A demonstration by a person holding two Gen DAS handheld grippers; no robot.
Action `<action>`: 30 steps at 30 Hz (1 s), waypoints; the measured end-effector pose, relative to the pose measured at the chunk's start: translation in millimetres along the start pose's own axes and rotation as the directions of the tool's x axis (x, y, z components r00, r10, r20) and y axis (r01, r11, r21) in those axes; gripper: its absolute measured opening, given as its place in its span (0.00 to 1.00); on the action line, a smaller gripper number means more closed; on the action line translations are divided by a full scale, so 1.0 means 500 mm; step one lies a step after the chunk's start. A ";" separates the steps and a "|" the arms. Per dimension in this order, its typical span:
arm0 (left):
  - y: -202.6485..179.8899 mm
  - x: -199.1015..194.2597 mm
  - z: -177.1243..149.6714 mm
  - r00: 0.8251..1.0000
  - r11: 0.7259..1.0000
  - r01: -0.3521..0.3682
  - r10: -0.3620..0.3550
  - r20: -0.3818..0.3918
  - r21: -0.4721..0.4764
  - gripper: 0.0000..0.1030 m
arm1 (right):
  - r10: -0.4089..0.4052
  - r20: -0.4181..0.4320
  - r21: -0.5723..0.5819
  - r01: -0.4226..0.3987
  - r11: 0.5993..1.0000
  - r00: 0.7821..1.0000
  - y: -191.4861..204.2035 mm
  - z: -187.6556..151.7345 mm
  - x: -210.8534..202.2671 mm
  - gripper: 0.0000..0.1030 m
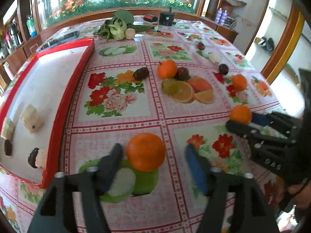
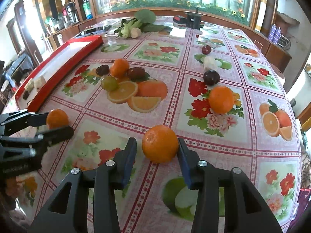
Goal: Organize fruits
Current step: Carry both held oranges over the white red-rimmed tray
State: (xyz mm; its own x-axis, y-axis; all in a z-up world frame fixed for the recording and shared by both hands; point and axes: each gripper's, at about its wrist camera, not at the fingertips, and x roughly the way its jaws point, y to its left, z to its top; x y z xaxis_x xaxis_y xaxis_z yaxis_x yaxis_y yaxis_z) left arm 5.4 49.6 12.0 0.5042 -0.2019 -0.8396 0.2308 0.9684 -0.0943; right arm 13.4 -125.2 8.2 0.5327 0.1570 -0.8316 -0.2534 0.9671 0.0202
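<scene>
My left gripper [image 1: 153,155] is open with an orange [image 1: 145,151] on the tablecloth between its fingers, close to the left one. My right gripper [image 2: 156,151] is open around a second orange [image 2: 160,143], whose side touches the right finger. Each gripper shows in the other's view: the right gripper [image 1: 239,120] with its orange [image 1: 241,114], the left gripper [image 2: 56,121] with its orange [image 2: 57,118]. Two more oranges [image 2: 119,68] [image 2: 221,99] lie farther back. The red tray [image 1: 64,101] at the left holds a few pale and dark pieces.
Dark plums [image 2: 211,77] [image 2: 206,49], dates [image 2: 136,72], a green grape [image 2: 109,83] and a pale piece [image 2: 210,63] lie on the flowered tablecloth [image 2: 194,149]. Leafy greens [image 2: 136,24] and a black device [image 2: 193,20] sit at the far edge.
</scene>
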 end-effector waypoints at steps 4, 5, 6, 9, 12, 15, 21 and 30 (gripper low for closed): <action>-0.007 0.002 -0.001 0.998 0.999 -0.046 0.046 0.033 0.022 0.51 | -0.007 0.006 -0.006 0.007 1.000 1.000 -0.003 0.001 0.000 0.33; -0.004 0.001 0.000 0.998 0.998 -0.055 0.055 0.036 0.018 0.43 | -0.006 0.004 -0.006 0.006 1.000 1.000 -0.003 0.002 0.000 0.33; 0.005 0.000 0.003 0.998 0.999 -0.054 0.054 0.035 -0.001 0.38 | -0.003 0.003 -0.005 0.003 1.000 1.000 -0.004 0.002 -0.001 0.33; 0.042 -0.006 0.008 1.000 0.994 0.022 -0.020 0.020 -0.105 0.38 | 0.026 -0.001 0.029 -0.026 0.999 1.000 -0.011 0.000 -0.006 0.33; 0.053 -0.016 0.005 0.999 0.990 0.042 -0.039 0.025 -0.132 0.38 | 0.045 -0.001 0.051 -0.045 0.998 0.999 -0.011 -0.001 -0.013 0.33; 0.054 -0.025 0.001 0.998 0.987 0.061 -0.058 0.024 -0.146 0.38 | 0.054 0.007 0.056 -0.054 0.997 0.999 -0.007 0.002 -0.021 0.33; 0.040 -0.041 0.003 0.997 0.987 0.080 -0.077 0.029 -0.139 0.37 | 0.072 0.013 0.073 -0.072 0.995 0.997 -0.002 0.009 -0.030 0.33; 0.060 -0.072 0.033 0.996 0.985 0.075 -0.065 0.067 -0.156 0.38 | 0.108 0.008 0.055 -0.108 0.993 0.994 0.035 0.048 -0.028 0.33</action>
State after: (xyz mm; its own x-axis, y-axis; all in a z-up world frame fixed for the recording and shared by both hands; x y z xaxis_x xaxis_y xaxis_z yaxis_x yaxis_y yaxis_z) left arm 7.9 83.5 48.5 0.5427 -0.2740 -0.7940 0.1352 0.9615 -0.2394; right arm 21.0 -105.6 33.8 0.5089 0.2622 -0.8199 -0.2652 0.9539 0.1405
